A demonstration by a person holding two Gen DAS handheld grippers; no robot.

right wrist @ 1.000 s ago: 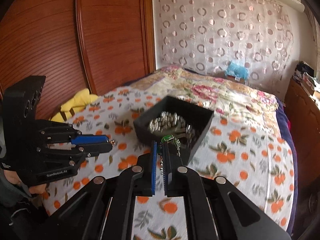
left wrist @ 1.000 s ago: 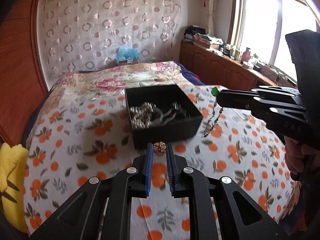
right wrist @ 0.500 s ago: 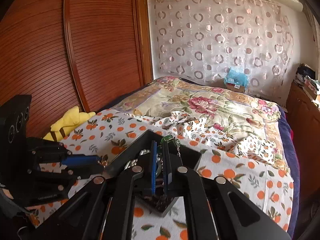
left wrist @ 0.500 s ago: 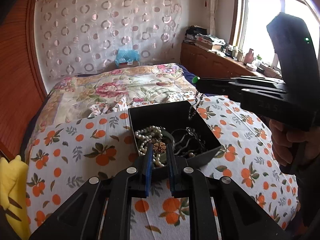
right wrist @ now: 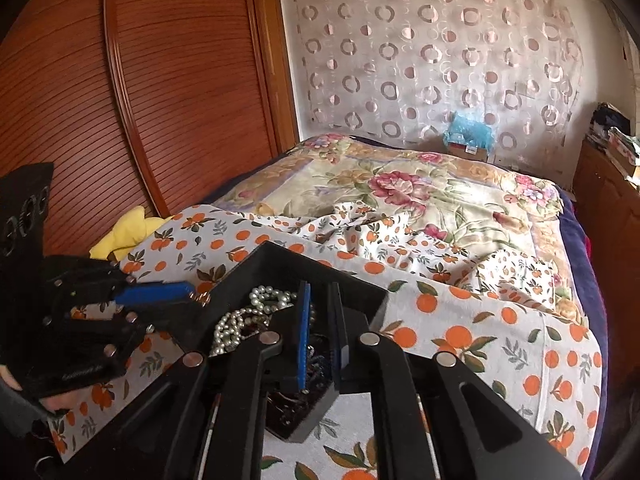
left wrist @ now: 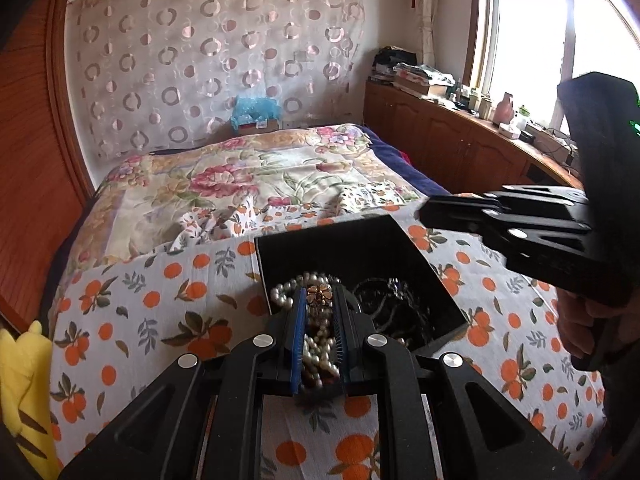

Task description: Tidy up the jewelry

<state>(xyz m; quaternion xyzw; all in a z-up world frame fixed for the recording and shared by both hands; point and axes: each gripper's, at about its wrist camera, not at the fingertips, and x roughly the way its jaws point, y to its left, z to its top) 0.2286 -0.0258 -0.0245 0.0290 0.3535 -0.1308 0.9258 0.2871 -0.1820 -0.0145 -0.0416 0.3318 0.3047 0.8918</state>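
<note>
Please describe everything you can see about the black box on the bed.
The black box is a square, open-topped tray with plain matte walls; the material looks like card or plastic. It rests upright on the orange-print sheet. Inside lie a white pearl strand on one side and dark tangled chains on the other. The left gripper, pinching a small gold flower piece, hangs over it. The right gripper is above it with its fingers apart.
</note>
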